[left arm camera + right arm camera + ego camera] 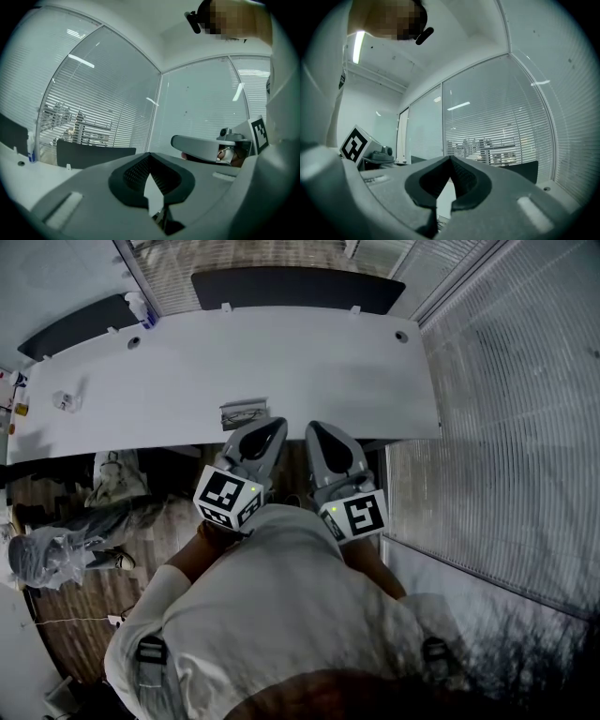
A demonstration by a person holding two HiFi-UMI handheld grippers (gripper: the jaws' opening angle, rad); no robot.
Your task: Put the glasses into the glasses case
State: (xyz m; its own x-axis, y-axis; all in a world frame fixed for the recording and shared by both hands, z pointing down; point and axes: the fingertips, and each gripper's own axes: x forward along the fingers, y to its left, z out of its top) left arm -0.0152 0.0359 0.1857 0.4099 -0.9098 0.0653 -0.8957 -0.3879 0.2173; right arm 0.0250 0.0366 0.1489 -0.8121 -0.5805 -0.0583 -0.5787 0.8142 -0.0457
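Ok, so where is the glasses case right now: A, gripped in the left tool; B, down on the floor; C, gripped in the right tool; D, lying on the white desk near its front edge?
D: the glasses case lies on the white desk near its front edge, just ahead of the left tool, which is shut and empty, as is the right tool.

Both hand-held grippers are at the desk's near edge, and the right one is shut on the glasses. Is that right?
Not quite: the right hand-held gripper is shut but holds nothing. The right gripper view shows its jaws together and bare. It and the left hand-held gripper are at the near edge of the desk.
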